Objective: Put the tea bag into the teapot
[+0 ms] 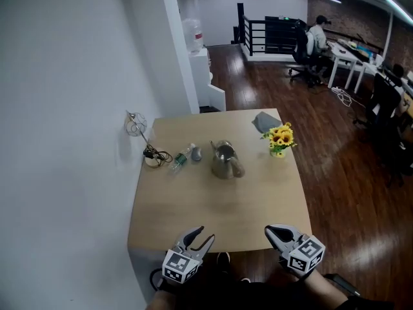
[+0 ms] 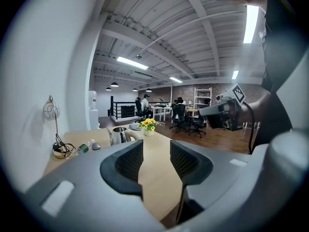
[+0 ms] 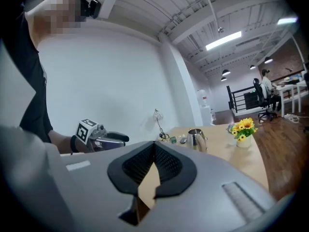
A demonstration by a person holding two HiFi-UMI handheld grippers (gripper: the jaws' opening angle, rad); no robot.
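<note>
Two grippers hover at the near edge of the table [image 1: 193, 215], both empty. The left gripper [image 1: 201, 236] has its jaws spread with only bare tabletop between them, and the right gripper [image 1: 271, 230] is pinched together at the tips on nothing. My main risk is grabbing the wrong item, because I cannot pick out the tea bag for sure. It may be the brownish bit touching the teapot [image 1: 223, 159] on its right, but that could just be the handle. The right jaws would also have to open first, or they would shove things instead of gripping. The teapot sits mid-table, well away from both grippers, metal and upright. Its top looks open in the left gripper view. A careless reach could tip it or roll the bottle [image 1: 180, 159] lying just to its left. The small grey lump [image 1: 195, 153] by the bottle is another possible mix-up. Further back, the sunflower pot [image 1: 279, 141] could get clipped by a wide right-side sweep.
</note>
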